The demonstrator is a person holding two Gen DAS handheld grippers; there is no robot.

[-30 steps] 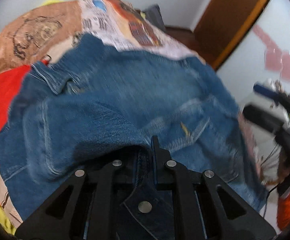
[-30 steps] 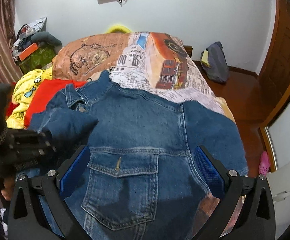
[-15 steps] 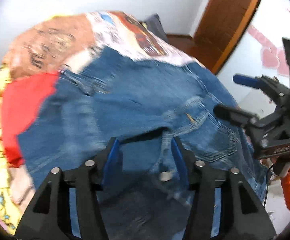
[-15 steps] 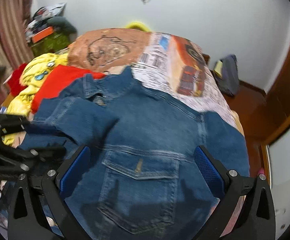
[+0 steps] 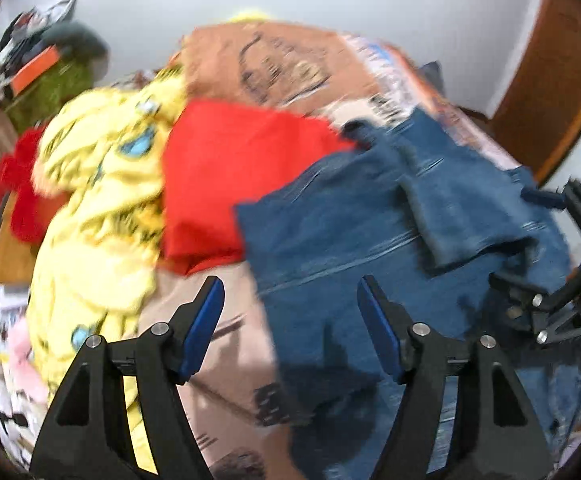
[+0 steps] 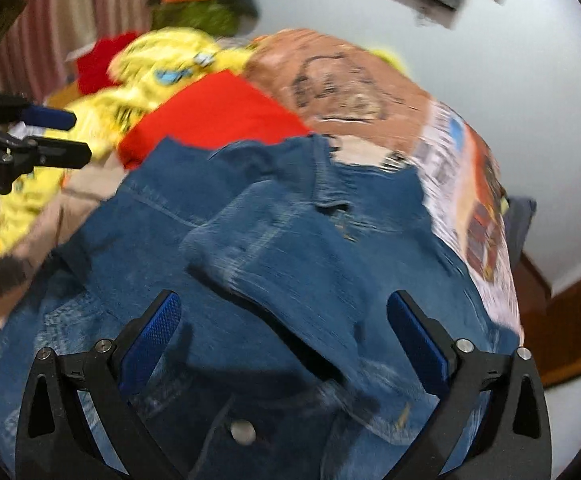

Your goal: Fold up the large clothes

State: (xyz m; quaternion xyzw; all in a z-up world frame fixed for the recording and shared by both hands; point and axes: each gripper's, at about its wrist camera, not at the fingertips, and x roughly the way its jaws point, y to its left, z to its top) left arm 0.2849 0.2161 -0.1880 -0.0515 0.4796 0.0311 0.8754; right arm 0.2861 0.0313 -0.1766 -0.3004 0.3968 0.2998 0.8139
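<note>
A blue denim jacket [image 5: 370,240] [image 6: 290,240] lies spread on the bed with one sleeve folded across its front. My left gripper [image 5: 292,320] hovers over the jacket's left edge and the bedspread; its jaws are opening and nothing is between them. It also shows at the left edge of the right wrist view as the left gripper [image 6: 66,136]. My right gripper [image 6: 286,336] stands wide open just above the jacket's lower front, holding nothing. The right gripper [image 5: 526,240] is at the jacket's right side in the left wrist view. Both views are blurred by motion.
A red garment [image 5: 230,184] and a yellow printed garment [image 5: 102,200] lie piled left of the jacket on the printed bedspread [image 6: 350,80]. Clutter [image 5: 50,68] sits by a striped curtain at the back left. A wooden door [image 5: 550,72] stands at the right.
My left gripper let go of the denim fold, opened, and swung left toward the jacket's edge. The right gripper stayed open, rolled and shifted over the jacket.
</note>
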